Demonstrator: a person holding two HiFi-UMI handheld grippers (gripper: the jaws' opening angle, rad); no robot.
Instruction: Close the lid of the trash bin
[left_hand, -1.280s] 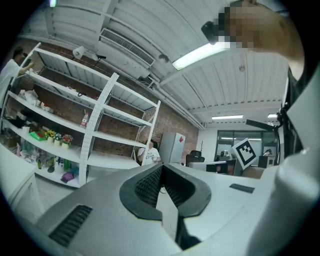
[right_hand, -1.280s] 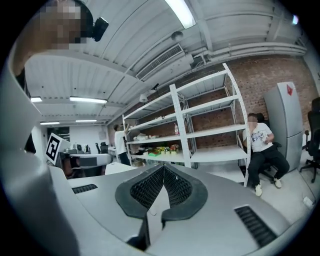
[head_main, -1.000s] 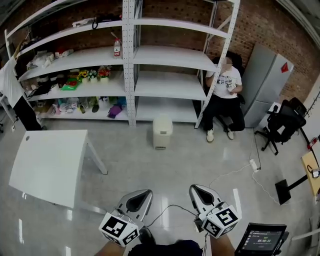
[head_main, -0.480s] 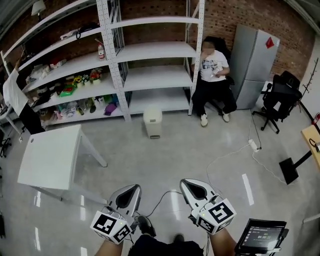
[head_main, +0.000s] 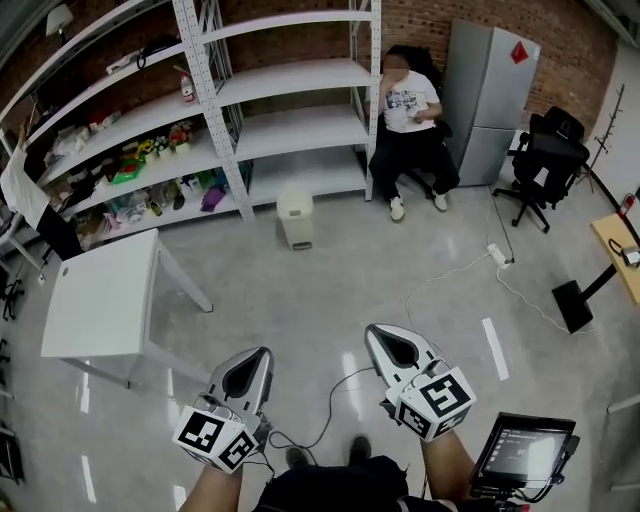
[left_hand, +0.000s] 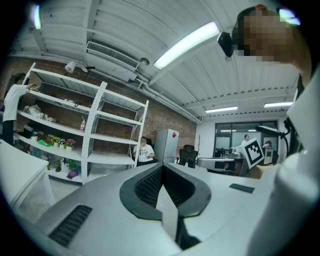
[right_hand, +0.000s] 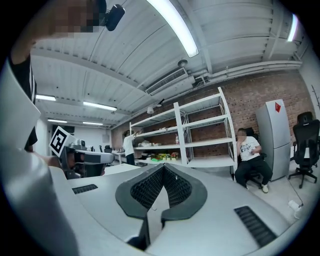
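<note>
The trash bin (head_main: 294, 216) is a small cream bin on the grey floor, standing in front of the white shelves, far from both grippers. Its lid looks down, though it is too small to be sure. My left gripper (head_main: 256, 356) sits low in the head view and points toward the bin, jaws shut with nothing between them. To its right my right gripper (head_main: 386, 336) is also shut and empty. In the left gripper view the left gripper (left_hand: 161, 168) has its pads pressed together. The right gripper (right_hand: 163, 168) shows the same in the right gripper view.
A white table (head_main: 100, 300) stands at the left. White shelves (head_main: 290, 130) line the brick wall. A seated person (head_main: 405, 110), a grey fridge (head_main: 485, 90) and an office chair (head_main: 540, 150) are at the back right. A cable (head_main: 450, 285) crosses the floor. A screen (head_main: 520, 450) is at the bottom right.
In the head view the bin, shelves and seated person have slid up and to the left and look a little smaller. Both grippers stay shut low in the view.
</note>
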